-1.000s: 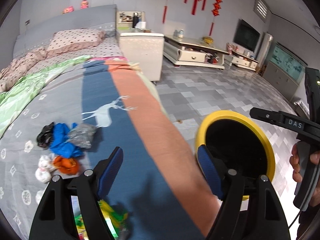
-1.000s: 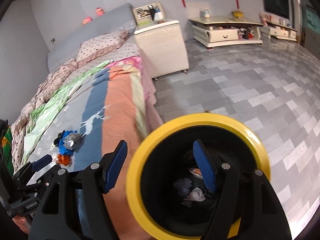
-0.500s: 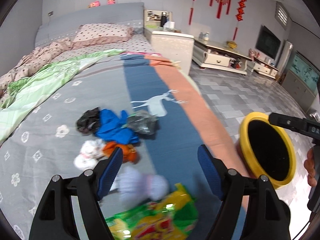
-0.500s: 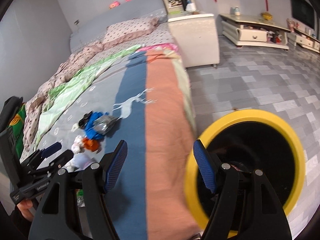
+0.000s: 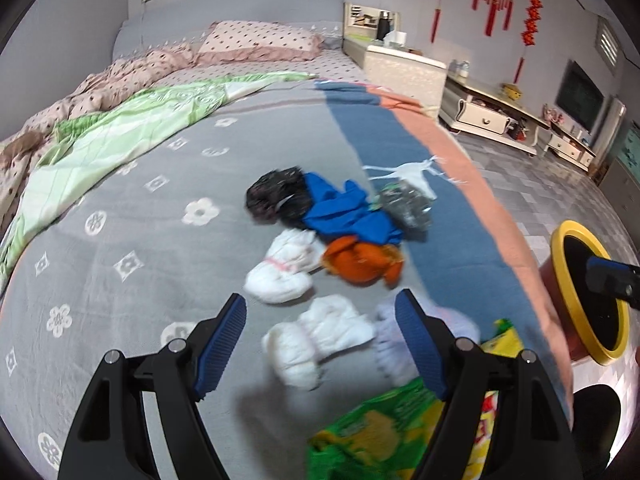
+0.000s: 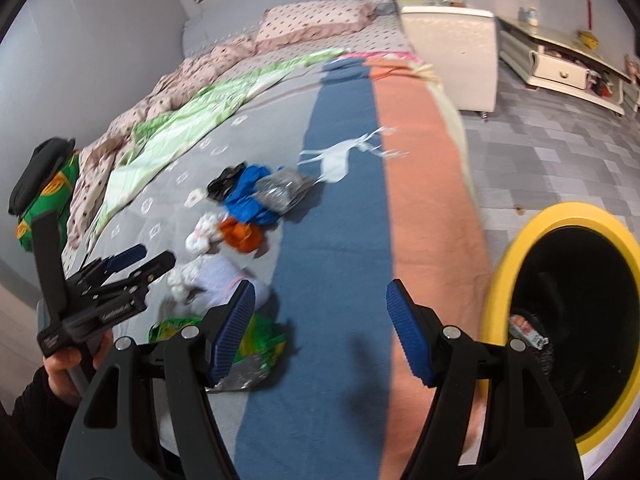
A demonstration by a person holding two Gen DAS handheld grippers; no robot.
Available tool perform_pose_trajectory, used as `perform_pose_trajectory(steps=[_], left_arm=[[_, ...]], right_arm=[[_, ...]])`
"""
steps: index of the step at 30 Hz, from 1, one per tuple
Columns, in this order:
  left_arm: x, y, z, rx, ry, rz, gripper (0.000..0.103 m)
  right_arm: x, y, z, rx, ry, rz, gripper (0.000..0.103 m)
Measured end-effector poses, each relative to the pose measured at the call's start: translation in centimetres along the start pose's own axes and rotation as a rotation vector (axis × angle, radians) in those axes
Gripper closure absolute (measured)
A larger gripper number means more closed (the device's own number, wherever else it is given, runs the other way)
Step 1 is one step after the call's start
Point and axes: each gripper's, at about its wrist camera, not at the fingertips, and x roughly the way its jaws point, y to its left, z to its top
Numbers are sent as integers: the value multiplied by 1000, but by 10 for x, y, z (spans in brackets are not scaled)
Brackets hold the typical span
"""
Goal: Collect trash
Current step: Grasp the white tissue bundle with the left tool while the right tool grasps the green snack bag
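Trash pile (image 5: 332, 240) on the bed (image 5: 120, 248), inboard of the orange border stripe (image 5: 476, 184); 2 white wads (image 5: 316, 340) nearest. Left gripper (image 5: 320, 340) wide open, empty, poised over the near wad. Right gripper (image 6: 320, 320) wide open, empty, above the stripe. Yellow-rimmed bin (image 6: 568, 320) on the floor just beyond the stripe, some trash already inside. Likely faults: pinching bedcover with the soft wad; dropping light scraps on the carry across the stripe to the bin. Open room inboard of the stripe; bed edge close to the bin.
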Motion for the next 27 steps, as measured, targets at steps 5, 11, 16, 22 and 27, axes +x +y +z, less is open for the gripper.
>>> perform_pose_trajectory(steps=[5, 11, 16, 22, 27], left_arm=[[10, 17, -12, -18, 22, 11, 30], [24, 32, -18, -42, 48, 5, 30], [33, 34, -23, -32, 62, -15, 30], [45, 28, -26, -14, 79, -55, 31], [54, 23, -24, -9, 94, -79, 42]], right_arm=[[18, 22, -10, -33, 54, 34, 38], [33, 34, -17, -55, 96, 46, 38], [47, 40, -23, -58, 134, 71, 38], [60, 49, -28, -76, 167, 89, 39], [73, 50, -31, -80, 197, 92, 48]])
